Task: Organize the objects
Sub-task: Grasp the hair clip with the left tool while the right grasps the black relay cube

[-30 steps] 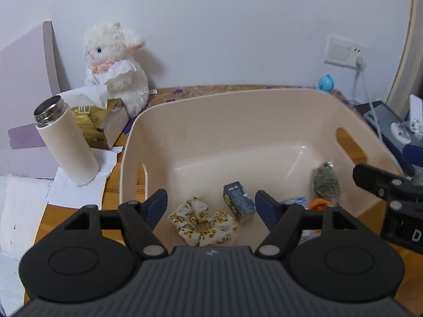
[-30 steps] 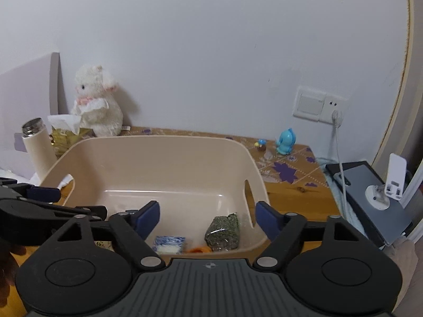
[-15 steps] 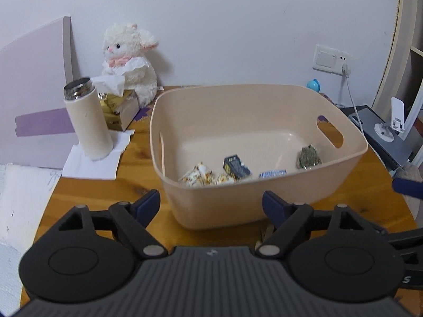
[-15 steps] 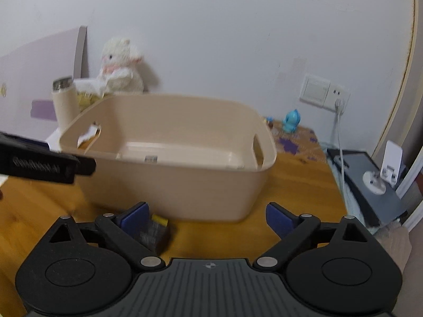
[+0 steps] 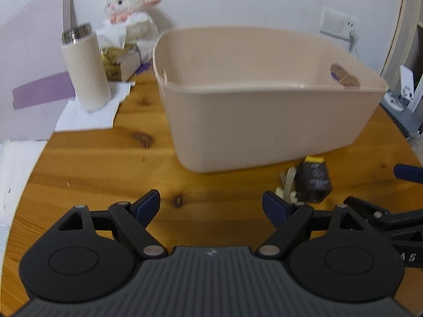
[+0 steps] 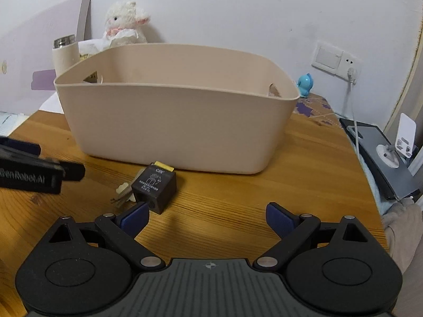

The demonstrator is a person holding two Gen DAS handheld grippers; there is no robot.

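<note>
A beige plastic bin [image 5: 264, 111] [image 6: 174, 121] stands on the wooden table; its inside is hidden from both views. A small black box with a yellow flap [image 6: 154, 186] [image 5: 313, 182] lies on the table in front of the bin, with a small cream object [image 6: 124, 191] [image 5: 286, 187] beside it. My left gripper [image 5: 211, 202] is open and empty, low over the table, left of the box. My right gripper [image 6: 207, 215] is open and empty, just behind and right of the box.
A cream thermos [image 5: 86, 66] stands on white paper left of the bin, with a tissue box [image 5: 120, 60] and a white plush lamb [image 5: 129, 13] behind. A grey device with a phone stand [image 6: 383, 153] lies at the right edge. A blue figurine [image 6: 305, 84] stands by the wall.
Both grippers have pulled back and dropped from above the bin to table height. The bin's contents have gone out of sight, and the black box has come into view.
</note>
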